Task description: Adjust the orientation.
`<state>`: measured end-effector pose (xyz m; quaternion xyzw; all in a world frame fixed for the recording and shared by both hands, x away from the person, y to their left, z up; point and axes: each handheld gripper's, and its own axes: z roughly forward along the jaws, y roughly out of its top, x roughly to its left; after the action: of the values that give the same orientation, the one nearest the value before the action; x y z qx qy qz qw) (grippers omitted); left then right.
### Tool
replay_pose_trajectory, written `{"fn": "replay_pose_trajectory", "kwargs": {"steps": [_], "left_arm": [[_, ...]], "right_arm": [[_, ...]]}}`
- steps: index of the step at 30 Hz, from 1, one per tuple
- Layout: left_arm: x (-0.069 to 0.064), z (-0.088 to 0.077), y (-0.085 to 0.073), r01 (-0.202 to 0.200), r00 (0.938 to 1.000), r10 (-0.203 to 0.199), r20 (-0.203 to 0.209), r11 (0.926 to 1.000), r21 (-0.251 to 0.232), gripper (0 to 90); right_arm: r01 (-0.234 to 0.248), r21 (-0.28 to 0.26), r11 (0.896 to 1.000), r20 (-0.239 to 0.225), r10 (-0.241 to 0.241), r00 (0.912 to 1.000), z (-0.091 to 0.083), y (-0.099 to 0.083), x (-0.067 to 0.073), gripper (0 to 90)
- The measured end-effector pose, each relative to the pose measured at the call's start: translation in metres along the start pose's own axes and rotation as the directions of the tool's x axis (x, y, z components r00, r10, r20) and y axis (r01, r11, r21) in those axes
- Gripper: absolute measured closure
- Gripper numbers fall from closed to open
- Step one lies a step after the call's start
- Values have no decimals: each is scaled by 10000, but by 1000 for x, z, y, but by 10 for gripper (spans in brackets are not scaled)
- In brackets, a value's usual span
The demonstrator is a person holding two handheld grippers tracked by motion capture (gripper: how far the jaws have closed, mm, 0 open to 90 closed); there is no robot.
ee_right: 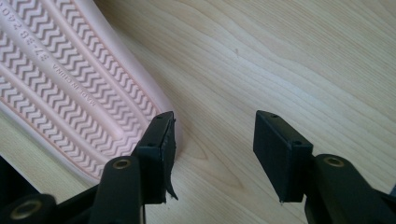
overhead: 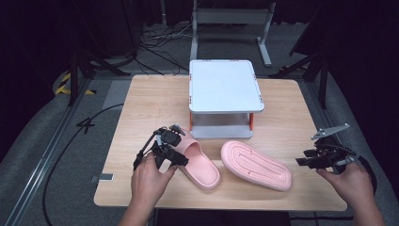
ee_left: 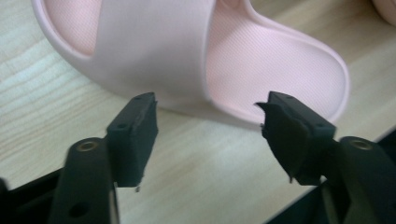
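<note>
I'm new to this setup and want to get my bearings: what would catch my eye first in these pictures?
Two pink slippers on the wooden table: the upright slipper lies beside the left gripper, whose jaws stand open with nothing between them. The overturned slipper shows its zigzag sole at centre, the right gripper open just off its end. Behind them stands a white two-tier shelf.

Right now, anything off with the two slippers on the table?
Yes. The right slipper lies sole-up, zigzag tread showing, while the left slipper sits upright, so the pair is mismatched. No damage visible. Both grippers' jaws are open, holding nothing.
</note>
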<state>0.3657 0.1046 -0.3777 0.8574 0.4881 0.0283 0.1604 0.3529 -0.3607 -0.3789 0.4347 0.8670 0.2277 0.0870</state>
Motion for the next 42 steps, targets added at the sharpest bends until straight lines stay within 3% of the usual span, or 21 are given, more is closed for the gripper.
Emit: {"fn": "replay_pose_trajectory", "kwargs": {"steps": [6, 9, 15, 19, 23, 27, 33, 37, 42], "left_arm": [[4, 21, 8, 434, 9988, -426, -259, 9986, 309, 352], [6, 26, 9, 480, 9982, -461, -395, 9977, 487, 425], [14, 18, 3, 524, 9985, -521, -185, 9984, 187, 545], [24, 14, -3, 451, 9989, -449, -90, 9987, 241, 623], [32, 10, -6, 349, 9977, -334, -583, 9991, 239, 733], [42, 8, -8, 615, 9967, -606, -548, 9980, 148, 760], [51, 7, -11, 707, 9960, -711, -538, 9975, -85, 789], [53, 5, -12, 1020, 9928, -1032, -603, 9945, -240, 824], [50, 3, -14, 1017, 9916, -1028, -783, 9947, -171, 831]], "right_arm": [[-54, 21, 10000, 23, 54, 10000, 0, 0, -1, 487], [-104, 21, 9999, 31, 104, 9999, -1, -2, -3, 487], [-116, -62, 9999, 7, 116, 9999, -2, -3, -3, 484], [-98, -29, 9999, -20, 98, 10000, 0, -1, -2, 482], [-94, 13, 10000, -43, 94, 9999, 1, -2, -3, 480], [-104, 14, 9999, -39, 104, 9999, 2, -2, -4, 479], [-101, 111, 9999, -83, 102, 9999, 5, -1, -2, 477], [18, 137, 9999, -113, -16, 9999, 6, 0, 0, 478], [-2, 136, 9999, -98, 4, 10000, 6, 0, 0, 478]]}}
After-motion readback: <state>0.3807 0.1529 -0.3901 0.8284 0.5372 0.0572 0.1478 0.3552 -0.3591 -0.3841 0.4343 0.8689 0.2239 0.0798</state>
